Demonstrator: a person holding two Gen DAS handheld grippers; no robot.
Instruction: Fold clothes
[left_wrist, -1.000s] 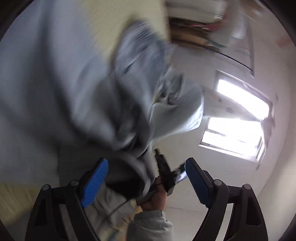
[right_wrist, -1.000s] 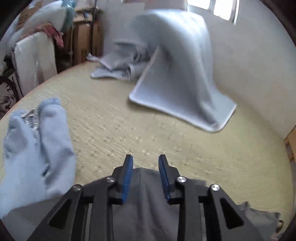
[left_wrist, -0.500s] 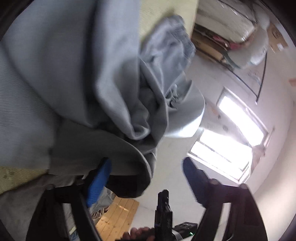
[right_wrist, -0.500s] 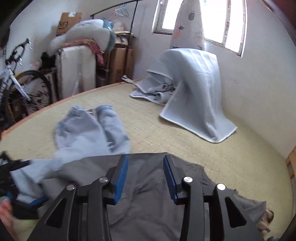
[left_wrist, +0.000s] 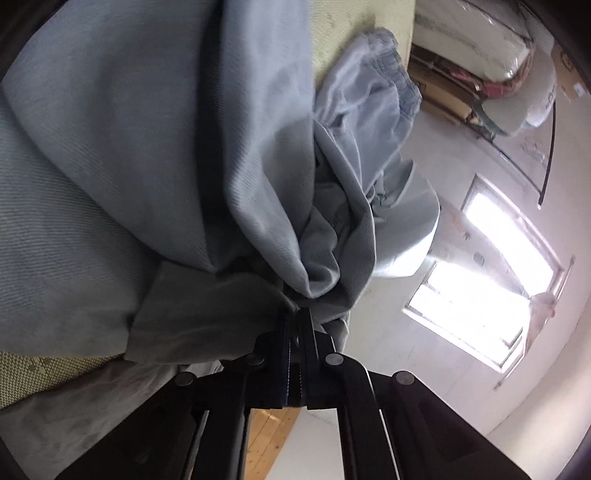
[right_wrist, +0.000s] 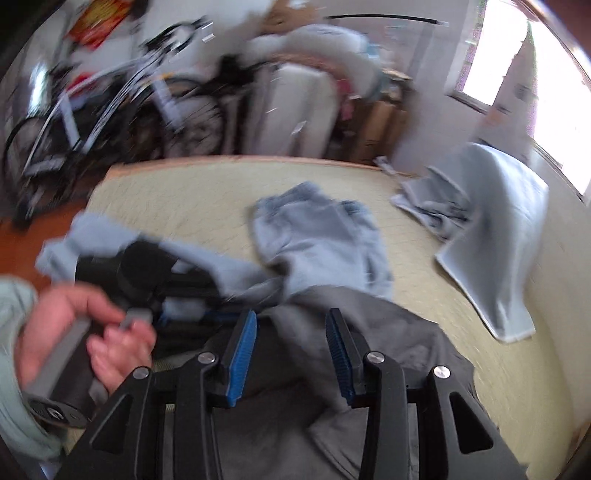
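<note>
My left gripper (left_wrist: 297, 314) was fully closed on a bunched fold of the light blue-grey garment (left_wrist: 155, 147), at the lower centre of the left wrist view. The cloth filled the whole left and centre of that frame and hung in thick, soft folds with a fine ribbed weave. A darker grey piece (left_wrist: 207, 314) lay under it; I think it was another garment, but the view there was too close to be sure.

My right gripper (right_wrist: 290, 354) stood half open with nothing between its blue ridged pads (right_wrist: 242, 350). It hovered over the dark grey garment (right_wrist: 388, 332) at the bottom centre of the right wrist view. The light blue clothes (right_wrist: 321, 236) lay crumpled on the yellow woven mat (right_wrist: 184, 192) in the middle of the frame, and my left hand (right_wrist: 85, 325) was at the lower left, blurred.

To do this step well, I judged that the right gripper should take a second edge of the same garment, well apart from the first. Then the cloth could be pulled flat and not twisted. The fabric looked limp, so a shallow pinch might slip.
</note>
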